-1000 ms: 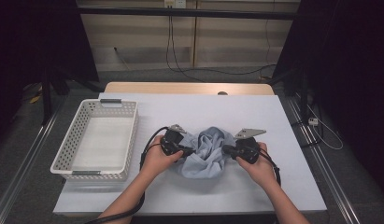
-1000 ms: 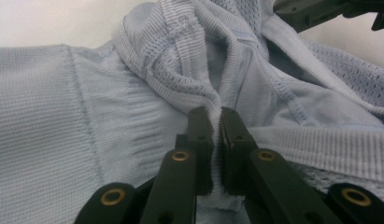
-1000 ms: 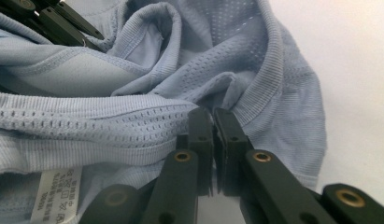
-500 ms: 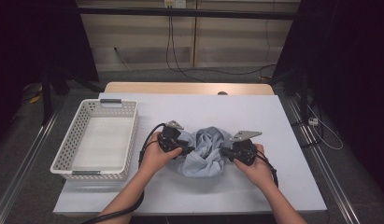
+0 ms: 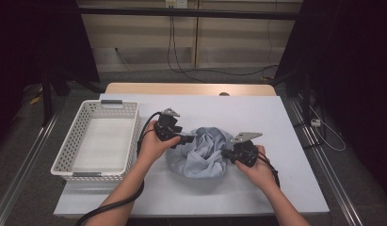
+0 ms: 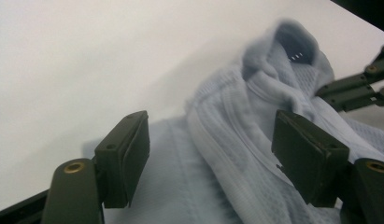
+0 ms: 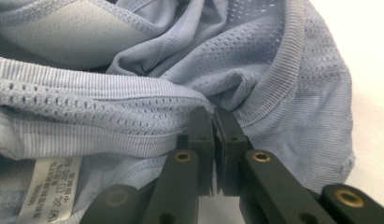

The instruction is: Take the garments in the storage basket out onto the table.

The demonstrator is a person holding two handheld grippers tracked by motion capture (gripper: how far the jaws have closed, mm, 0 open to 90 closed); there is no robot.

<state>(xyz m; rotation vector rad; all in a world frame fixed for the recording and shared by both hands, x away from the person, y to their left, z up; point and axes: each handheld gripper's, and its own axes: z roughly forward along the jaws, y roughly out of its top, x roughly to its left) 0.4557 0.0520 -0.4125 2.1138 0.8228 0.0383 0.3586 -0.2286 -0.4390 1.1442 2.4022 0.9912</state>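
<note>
Right gripper view shows my right claw [image 7: 213, 126] pinching the light-blue mesh garment's [image 7: 292, 70] ribbed hem, anchoring it. My left claw [image 6: 213, 154] stays spread over another fold, ready to grab.

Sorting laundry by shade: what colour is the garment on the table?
Pale blue mesh garment, clearest in the right gripper view.

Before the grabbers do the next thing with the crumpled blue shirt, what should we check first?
1. Right gripper shut on the light blue garment: ok, it pinches a ribbed hem.
2. Left gripper open: ok, jaws wide apart.
3. Fabric between left jaws: ok, a fold lies there.
4. Left jaws touching the fabric: cannot tell.
5. White basket has room: ok.
6. Garment flat: not ok, bunched on the table.
</note>
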